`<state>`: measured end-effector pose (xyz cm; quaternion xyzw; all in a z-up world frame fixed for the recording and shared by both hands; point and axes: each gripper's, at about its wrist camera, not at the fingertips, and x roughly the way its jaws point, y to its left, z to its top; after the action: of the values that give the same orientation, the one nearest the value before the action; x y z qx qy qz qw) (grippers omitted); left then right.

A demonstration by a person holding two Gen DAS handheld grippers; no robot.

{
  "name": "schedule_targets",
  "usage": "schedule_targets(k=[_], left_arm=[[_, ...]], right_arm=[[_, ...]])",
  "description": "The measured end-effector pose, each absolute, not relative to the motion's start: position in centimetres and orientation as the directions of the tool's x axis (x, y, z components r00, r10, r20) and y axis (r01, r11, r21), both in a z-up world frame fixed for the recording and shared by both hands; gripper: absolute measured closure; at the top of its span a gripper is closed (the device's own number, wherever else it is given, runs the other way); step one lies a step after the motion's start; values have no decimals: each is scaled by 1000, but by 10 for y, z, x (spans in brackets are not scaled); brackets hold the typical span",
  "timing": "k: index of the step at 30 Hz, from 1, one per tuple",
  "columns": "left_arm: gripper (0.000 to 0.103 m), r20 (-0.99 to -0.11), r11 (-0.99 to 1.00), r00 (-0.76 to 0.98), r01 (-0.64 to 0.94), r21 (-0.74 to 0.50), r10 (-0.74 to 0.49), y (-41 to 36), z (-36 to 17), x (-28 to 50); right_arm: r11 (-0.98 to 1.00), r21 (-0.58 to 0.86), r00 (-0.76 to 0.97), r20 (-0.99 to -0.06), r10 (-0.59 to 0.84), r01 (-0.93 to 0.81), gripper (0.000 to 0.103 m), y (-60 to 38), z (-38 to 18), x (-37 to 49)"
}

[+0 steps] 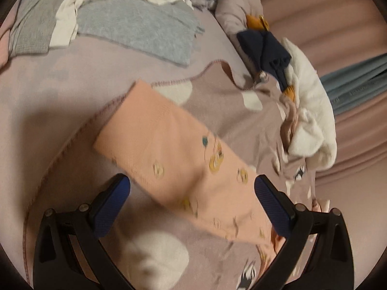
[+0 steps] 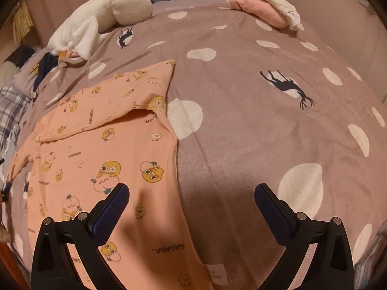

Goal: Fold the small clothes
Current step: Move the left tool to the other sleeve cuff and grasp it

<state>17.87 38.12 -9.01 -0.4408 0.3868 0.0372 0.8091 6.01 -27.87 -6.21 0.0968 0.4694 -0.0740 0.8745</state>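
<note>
Peach cartoon-print garment [image 2: 101, 149] flat on the mauve spotted blanket [image 2: 241, 120], one sleeve [image 1: 174, 149] folded across; left gripper [image 1: 192, 203] wide open above that sleeve, gripping nothing; right gripper [image 2: 191, 207] wide open, empty, over the garment's edge; white plush toy [image 2: 104, 17] near the pillow end

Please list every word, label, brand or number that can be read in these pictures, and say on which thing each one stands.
"GAGAGA...": printed upside down on the peach garment, near its lower edge.
"GAGAGA": printed again sideways on its folded sleeve, and repeated smaller elsewhere on the fabric.
White label at the garment's hem: printing too small to read.
Left wrist view: the garment is blurred, nothing is readable.
</note>
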Motion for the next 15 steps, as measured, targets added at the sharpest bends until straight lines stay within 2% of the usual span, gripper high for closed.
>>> schedule_targets(k=[6, 12, 14, 15], left_arm=[[1, -695, 644, 684, -432, -631, -223, 385, -89, 201], [3, -671, 637, 702, -409, -653, -237, 392, -92, 205], [11, -681, 651, 699, -414, -636, -220, 392, -91, 205], [24, -700, 665, 688, -434, -608, -191, 392, -90, 205]], right_arm=[[972, 57, 549, -832, -79, 226, 1, -279, -55, 53], [967, 10, 538, -832, -134, 255, 1, -281, -53, 54], [969, -2, 525, -840, -136, 247, 1, -279, -57, 55], [969, -11, 521, -842, -142, 248, 1, -278, -57, 56]])
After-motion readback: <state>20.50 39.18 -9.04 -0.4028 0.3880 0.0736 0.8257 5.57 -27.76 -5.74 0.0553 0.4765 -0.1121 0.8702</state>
